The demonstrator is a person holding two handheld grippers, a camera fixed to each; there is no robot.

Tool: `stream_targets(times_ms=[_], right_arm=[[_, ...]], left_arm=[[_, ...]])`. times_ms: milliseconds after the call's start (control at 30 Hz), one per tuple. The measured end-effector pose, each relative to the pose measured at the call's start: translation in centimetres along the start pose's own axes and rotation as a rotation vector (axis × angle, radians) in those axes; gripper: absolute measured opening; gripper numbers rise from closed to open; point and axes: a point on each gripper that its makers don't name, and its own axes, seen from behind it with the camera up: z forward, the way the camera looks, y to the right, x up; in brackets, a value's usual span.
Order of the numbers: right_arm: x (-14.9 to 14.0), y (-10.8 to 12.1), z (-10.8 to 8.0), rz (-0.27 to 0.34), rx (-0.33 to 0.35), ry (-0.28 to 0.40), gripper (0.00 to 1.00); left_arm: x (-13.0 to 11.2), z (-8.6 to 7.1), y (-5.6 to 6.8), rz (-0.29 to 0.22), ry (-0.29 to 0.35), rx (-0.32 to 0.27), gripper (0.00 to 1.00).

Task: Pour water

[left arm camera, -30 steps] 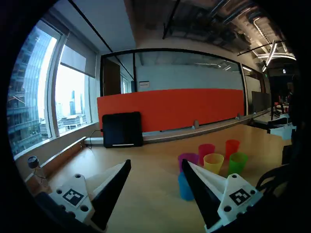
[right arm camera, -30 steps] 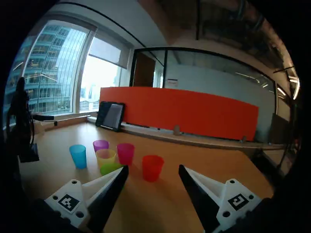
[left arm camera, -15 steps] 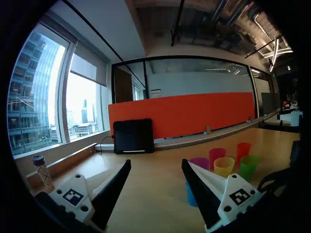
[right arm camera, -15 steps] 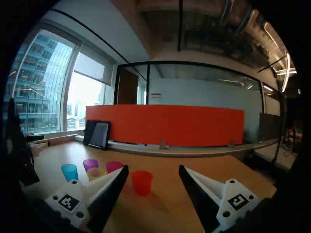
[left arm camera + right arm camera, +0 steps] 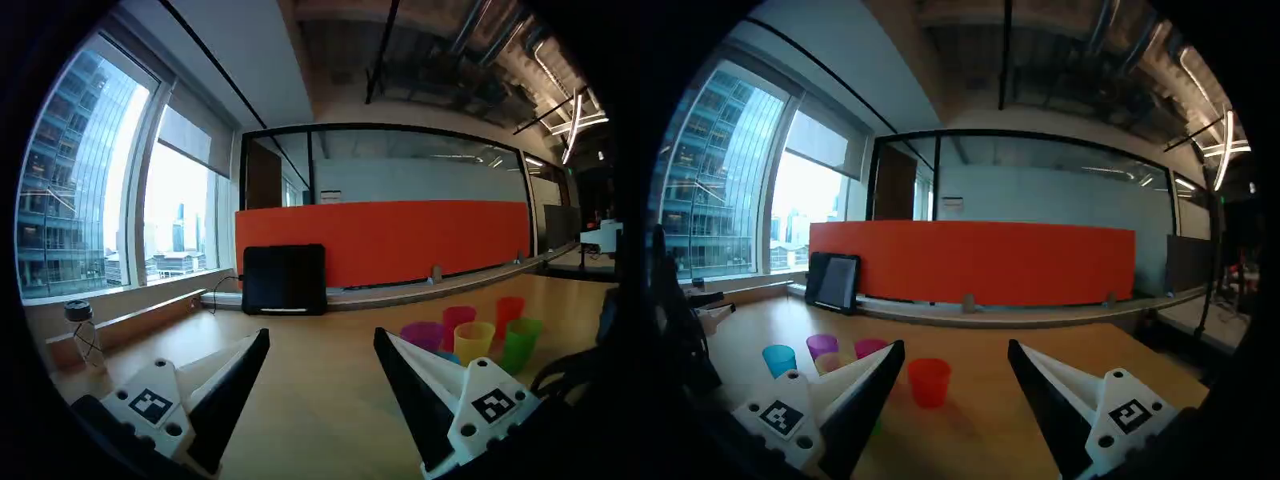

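Several coloured plastic cups stand grouped on the wooden table [image 5: 320, 400]. In the left gripper view I see the purple cup [image 5: 422, 334], pink cup [image 5: 458, 318], yellow cup [image 5: 474, 340], red cup [image 5: 510, 310] and green cup [image 5: 521, 342], right of my open left gripper [image 5: 320, 334]. A small bottle [image 5: 82, 336] stands on the window ledge at far left. In the right gripper view the red cup [image 5: 928, 382] sits just ahead of my open right gripper [image 5: 954, 346]; the blue cup [image 5: 779, 359], purple cup [image 5: 822, 346] and pink cup [image 5: 870, 347] stand to its left. Both grippers are empty.
A dark tablet [image 5: 284, 280] leans against the orange divider [image 5: 384, 240] at the table's back edge. Tall windows [image 5: 72, 200] run along the left. The tablet [image 5: 832, 282] also shows back left in the right gripper view, with dark gear [image 5: 672, 328] at the left edge.
Both views have tipped up and sunk toward the table, so the cups sit lower in view. The left gripper view has swung left, bringing the bottle in. Both grippers stay open.
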Motion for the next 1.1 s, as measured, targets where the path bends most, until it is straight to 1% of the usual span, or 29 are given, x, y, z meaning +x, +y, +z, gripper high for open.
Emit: stream_targets(times_ms=[233, 400, 667, 867, 1100], right_arm=[[0.3, -0.1, -0.2, -0.004, -0.004, -0.003, 1.00], [0.5, -0.3, -0.3, 0.001, -0.002, 0.000, 1.00], [0.6, -0.6, -0.2, 0.003, 0.005, 0.000, 1.00], [0.8, -0.7, -0.2, 0.006, 0.005, 0.003, 1.00], [0.6, -0.8, -0.3, 0.012, 0.007, 0.002, 1.00]], left_arm=[[-0.7, 0.0, -0.8, -0.019, 0.008, 0.006, 0.97], [-0.8, -0.1, -1.1, -0.021, 0.017, 0.009, 0.97], [-1.2, 0.0, -1.2, -0.043, 0.017, 0.010, 0.97], [-1.4, 0.2, -1.1, -0.045, 0.005, 0.006, 0.97], [-2.1, 0.6, -1.2, -0.044, -0.027, 0.005, 0.97]])
